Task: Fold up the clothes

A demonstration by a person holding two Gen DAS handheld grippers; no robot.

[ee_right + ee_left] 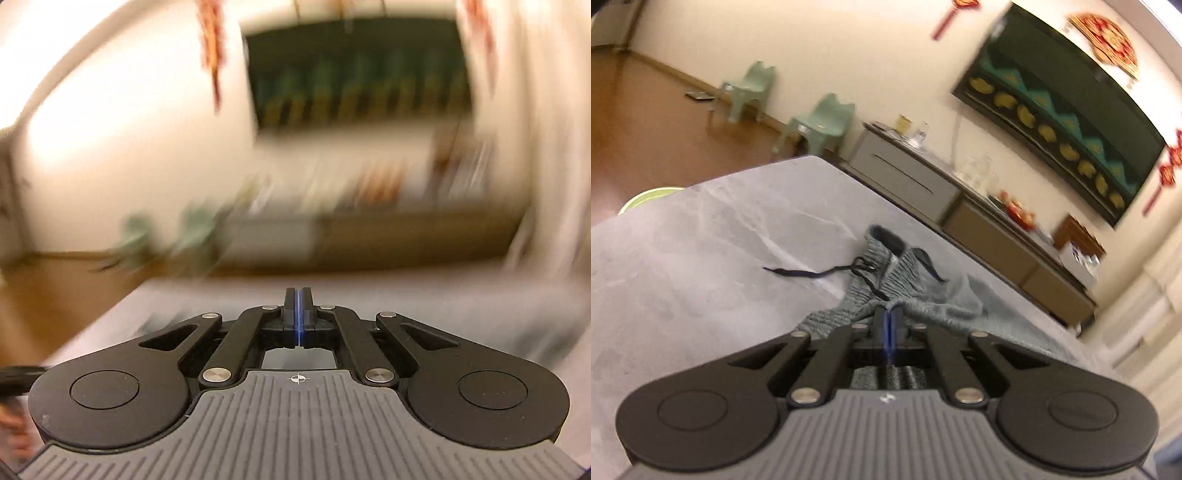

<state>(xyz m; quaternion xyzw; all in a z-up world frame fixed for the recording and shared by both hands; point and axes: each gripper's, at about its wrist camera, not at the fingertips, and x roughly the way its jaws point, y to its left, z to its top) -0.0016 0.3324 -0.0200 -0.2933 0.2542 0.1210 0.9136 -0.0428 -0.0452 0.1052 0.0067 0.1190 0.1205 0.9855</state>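
We've got the left gripper (888, 314) pinched on the grey shorts (886, 291) bunched on the table (701, 240), apparently to drag them straight for folding, while the right gripper (297, 295), jaws together, grips nothing.

No text readable — decorations too blurred.

Warm, yellowish indoor light fills both views. Left wrist view is fairly sharp at centre, with the framed picture (1067, 110) smeared toward two o'clock. Right wrist view is heavily motion-blurred beyond the gripper body; fisheye bending curves every edge, corners go dark.
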